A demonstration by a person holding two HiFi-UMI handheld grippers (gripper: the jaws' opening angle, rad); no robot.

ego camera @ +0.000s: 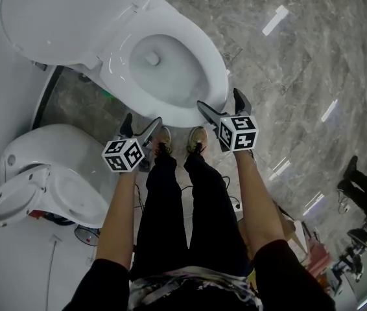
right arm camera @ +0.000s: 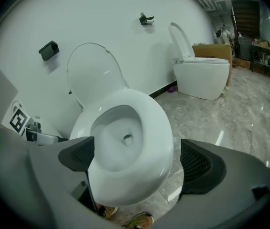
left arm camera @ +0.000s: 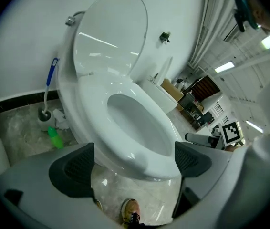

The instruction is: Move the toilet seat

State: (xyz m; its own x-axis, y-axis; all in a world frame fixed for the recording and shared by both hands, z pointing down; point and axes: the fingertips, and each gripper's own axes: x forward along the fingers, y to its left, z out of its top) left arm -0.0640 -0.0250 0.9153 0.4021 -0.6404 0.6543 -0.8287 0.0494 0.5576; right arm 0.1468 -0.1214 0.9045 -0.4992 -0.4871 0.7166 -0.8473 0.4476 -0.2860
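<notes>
- Grey marble floor (ego camera: 300,57) meets a white wall (right arm camera: 101,13) behind the toilet.
- We see the toilet seat (ego camera: 119,60) lying flat on the bowl (ego camera: 164,70) at our 12 o'clock, with the lid (ego camera: 60,18) upright.
- Our left gripper (ego camera: 142,123) hovers at the bowl's 6 o'clock, its jaws wide apart and empty.
- Our right gripper (ego camera: 218,99) hangs at 4 o'clock, also spread on nothing.
- Both forearms reach forward.
</notes>
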